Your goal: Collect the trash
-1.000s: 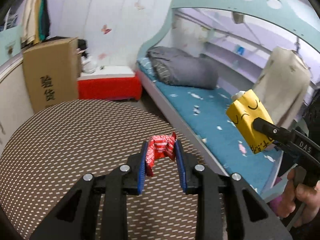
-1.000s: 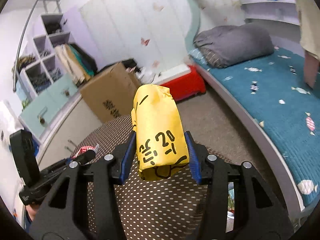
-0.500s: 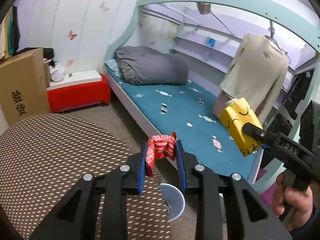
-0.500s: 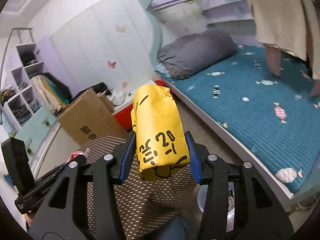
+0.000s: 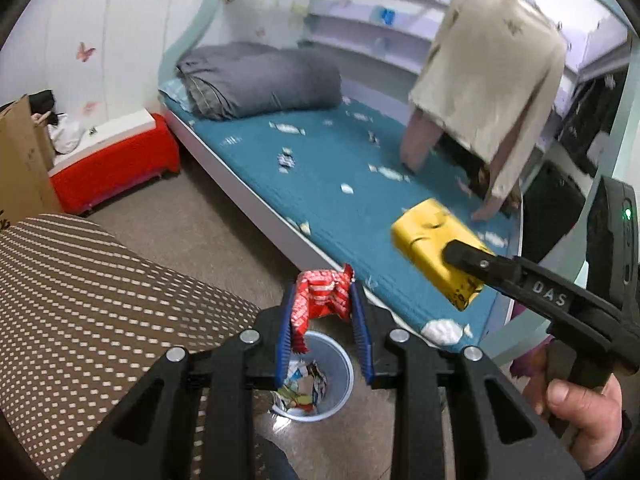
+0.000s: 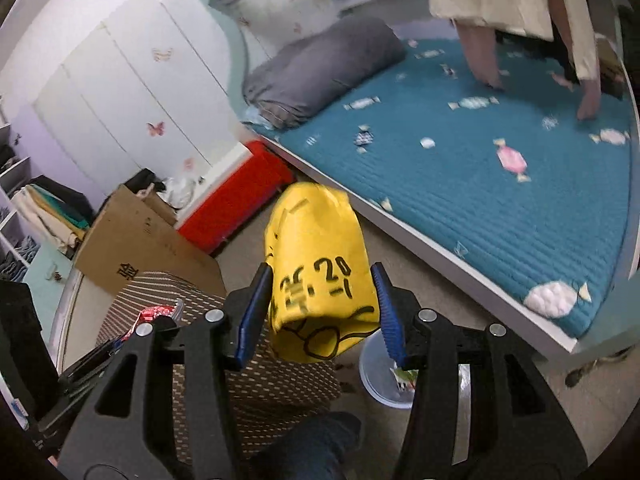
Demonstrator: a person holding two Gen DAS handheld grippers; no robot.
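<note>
Beside the teal bed (image 5: pixel 340 200), a pale blue bin (image 5: pixel 316 376) of scraps stands on the floor. Left tongs (image 5: pixel 323 312) clench a red wrapper (image 5: pixel 320 294) directly above it. Right tongs (image 6: pixel 320 312) grip a yellow carton (image 6: pixel 316 264), the bin (image 6: pixel 380 376) just below them.
</note>
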